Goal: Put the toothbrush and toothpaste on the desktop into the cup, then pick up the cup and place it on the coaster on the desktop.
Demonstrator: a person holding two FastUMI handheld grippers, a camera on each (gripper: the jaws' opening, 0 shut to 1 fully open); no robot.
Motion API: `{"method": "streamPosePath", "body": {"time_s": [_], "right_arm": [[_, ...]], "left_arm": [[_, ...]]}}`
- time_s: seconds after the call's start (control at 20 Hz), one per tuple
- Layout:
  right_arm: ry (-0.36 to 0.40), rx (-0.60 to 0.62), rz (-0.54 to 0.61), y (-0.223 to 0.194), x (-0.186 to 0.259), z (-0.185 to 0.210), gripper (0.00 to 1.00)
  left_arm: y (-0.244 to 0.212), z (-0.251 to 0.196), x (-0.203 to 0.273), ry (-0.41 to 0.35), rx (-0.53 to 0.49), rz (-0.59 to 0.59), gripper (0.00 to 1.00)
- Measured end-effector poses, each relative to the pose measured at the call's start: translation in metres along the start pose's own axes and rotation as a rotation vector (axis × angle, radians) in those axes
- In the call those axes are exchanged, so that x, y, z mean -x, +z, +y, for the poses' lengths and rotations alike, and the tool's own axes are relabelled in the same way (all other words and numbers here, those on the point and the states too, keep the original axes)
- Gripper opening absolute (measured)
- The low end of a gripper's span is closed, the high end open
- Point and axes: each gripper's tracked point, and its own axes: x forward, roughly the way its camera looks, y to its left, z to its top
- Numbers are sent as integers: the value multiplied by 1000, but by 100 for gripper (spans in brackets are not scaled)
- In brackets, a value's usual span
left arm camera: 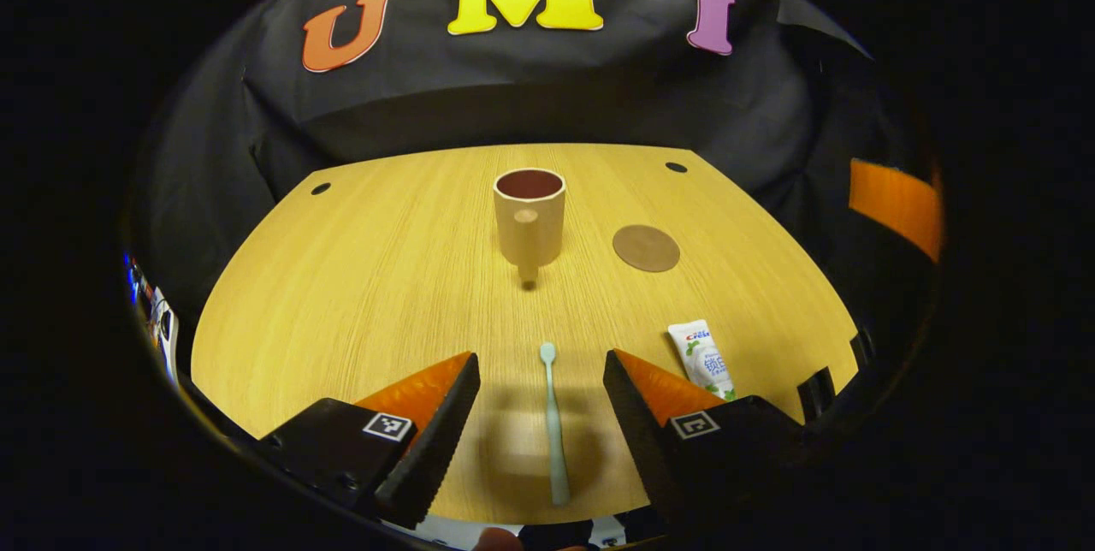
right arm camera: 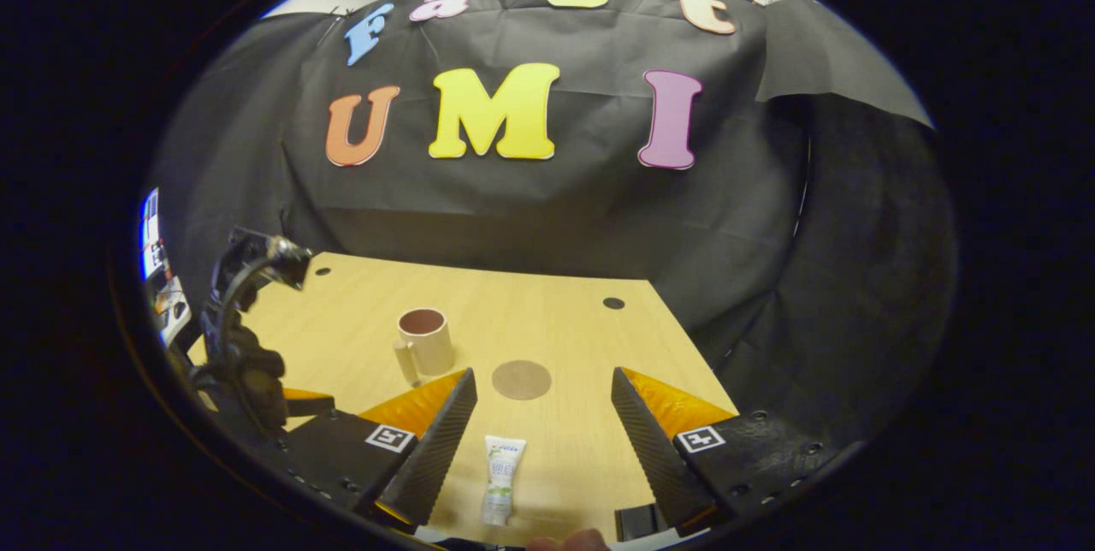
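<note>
The table [left arm camera: 359, 277] carries the cup [left arm camera: 529, 217] upright near its middle, the coaster [left arm camera: 646, 248] just beside it. Left tongs [left arm camera: 541, 376] gape wide over the toothbrush [left arm camera: 553, 427], which lies flat between them. Right tongs [right arm camera: 542, 393] gape likewise, the toothpaste [right arm camera: 500, 467] lying between them.

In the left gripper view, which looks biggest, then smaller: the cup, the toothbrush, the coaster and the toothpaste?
1. Cup, biggest.
2. Toothbrush, longest but very thin; it lies nearest the camera, so that is unsure.
3. Coaster and toothpaste look about alike; the toothpaste is partly hidden behind the claw.
</note>
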Motion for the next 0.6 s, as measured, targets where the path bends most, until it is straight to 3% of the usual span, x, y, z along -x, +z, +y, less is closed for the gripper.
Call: {"method": "streamPosePath", "body": {"time_s": [0.4, 0.55, 0.6], "right_arm": [[-35, 13, -9, 4, 6, -15, 95], [-47, 12, -6, 3, 8, -20, 95], [-51, 13, -4, 3, 8, -21, 97]], "left_arm": [[-32, 0, -40, 12, 67, 116, 77], [-38, 0, -45, 19, 60, 132, 65], [-39, 0, -46, 22, 58, 138, 69]]}}
